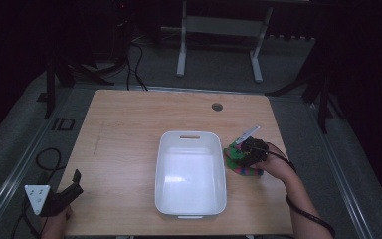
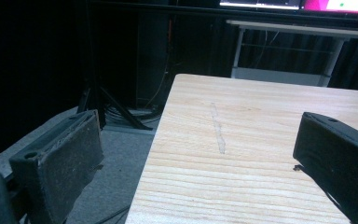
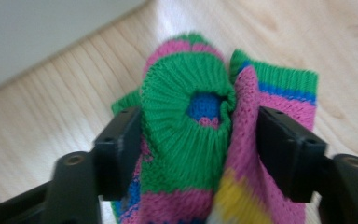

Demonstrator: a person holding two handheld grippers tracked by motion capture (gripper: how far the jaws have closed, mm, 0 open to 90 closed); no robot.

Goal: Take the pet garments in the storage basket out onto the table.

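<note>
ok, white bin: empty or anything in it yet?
Empty. The white bin shows a bare floor in the high view; the striped knit socks lie beside it on the table, between the right gripper's jaws.

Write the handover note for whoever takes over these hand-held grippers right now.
Right hand-held gripper: jaws on either side of the bunched striped knit socks, pressing the fabric; looks like a grip.
Left hand-held gripper: open, holding nothing, at the near left corner of the table.
Things: the socks lie on the table just right of the white bin, beside its far right corner. Nothing can be seen inside the bin.
Done: the socks are grasped, still at table level.
Left, probably: lift the socks, carry them over the bin's rim and let go inside. The left gripper could steady the bin if it slides.
</note>
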